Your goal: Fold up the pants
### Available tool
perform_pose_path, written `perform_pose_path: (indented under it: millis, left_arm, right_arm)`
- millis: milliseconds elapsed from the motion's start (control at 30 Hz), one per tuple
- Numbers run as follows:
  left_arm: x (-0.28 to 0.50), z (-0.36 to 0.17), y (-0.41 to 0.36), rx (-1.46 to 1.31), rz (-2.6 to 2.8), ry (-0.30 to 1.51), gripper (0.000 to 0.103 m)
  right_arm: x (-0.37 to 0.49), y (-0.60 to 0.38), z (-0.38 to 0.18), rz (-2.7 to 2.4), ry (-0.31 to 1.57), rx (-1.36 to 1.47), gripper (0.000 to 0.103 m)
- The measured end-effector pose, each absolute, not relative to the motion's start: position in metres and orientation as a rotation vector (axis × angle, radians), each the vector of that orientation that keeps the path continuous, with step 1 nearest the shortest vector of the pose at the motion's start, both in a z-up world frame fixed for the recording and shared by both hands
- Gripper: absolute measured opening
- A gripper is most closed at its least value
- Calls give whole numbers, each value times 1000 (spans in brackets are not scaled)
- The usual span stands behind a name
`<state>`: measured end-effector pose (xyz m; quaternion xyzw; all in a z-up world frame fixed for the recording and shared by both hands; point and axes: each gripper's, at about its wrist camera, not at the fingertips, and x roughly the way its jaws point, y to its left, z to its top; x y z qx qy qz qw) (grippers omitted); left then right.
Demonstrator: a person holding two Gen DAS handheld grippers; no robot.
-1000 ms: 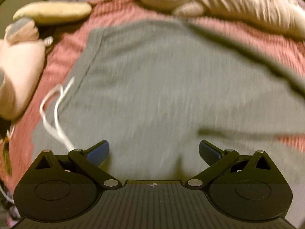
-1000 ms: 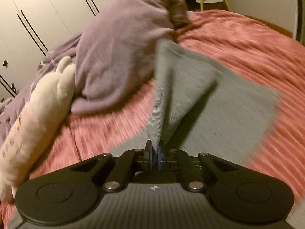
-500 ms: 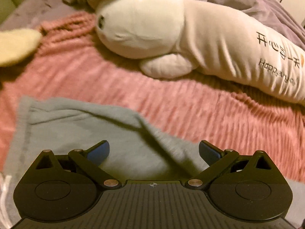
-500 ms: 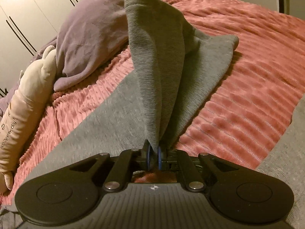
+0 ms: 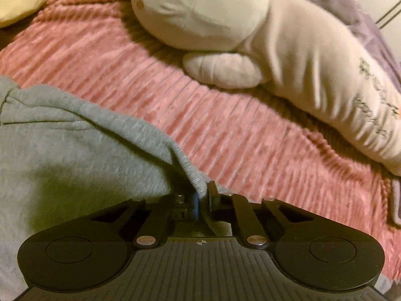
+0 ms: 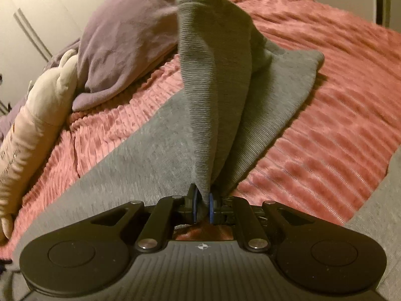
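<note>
Left gripper [image 5: 203, 195]: jaws have just closed, pinching an edge of the grey pants [image 5: 62, 150], which lie on the pink bedspread [image 5: 225, 125]. Right gripper [image 6: 203, 207]: pinching a lifted cuff, probably a leg end. One plush seal [image 5: 250, 32] lies beyond. Right view alone shows one purple blanket [image 6: 125, 37] far left.

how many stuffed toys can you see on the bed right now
2, maybe: a white seal plush lying on the pink blanket beyond the gray pants, and a yellow plush at the far left corner, partly cut off. Others may be out of frame.
</note>
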<state>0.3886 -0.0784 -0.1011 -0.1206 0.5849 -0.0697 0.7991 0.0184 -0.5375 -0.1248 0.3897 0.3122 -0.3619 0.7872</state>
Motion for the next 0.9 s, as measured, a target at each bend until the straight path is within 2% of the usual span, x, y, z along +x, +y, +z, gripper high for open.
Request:
perform_pose_path:
  millis: [167, 300, 567, 700, 900]
  left_arm:
    - [363, -71, -70, -244, -242, 1169, 8]
    - [326, -35, -50, -249, -321, 1104, 8]
    - [186, 22, 15, -234, -409, 1031, 8]
    - [116, 5, 39, -202, -357, 1110, 8]
    - [72, -54, 73, -257, -234, 1260, 8]
  right_arm:
    - [5, -545, -115, -741, 613, 945, 6]
    - [-15, -539, -84, -695, 522, 965, 5]
    - [-112, -506, -6, -694, 475, 939, 5]
    - [-170, -479, 2, -760, 596, 916, 5]
    - [-223, -442, -49, -931, 843, 905, 5]
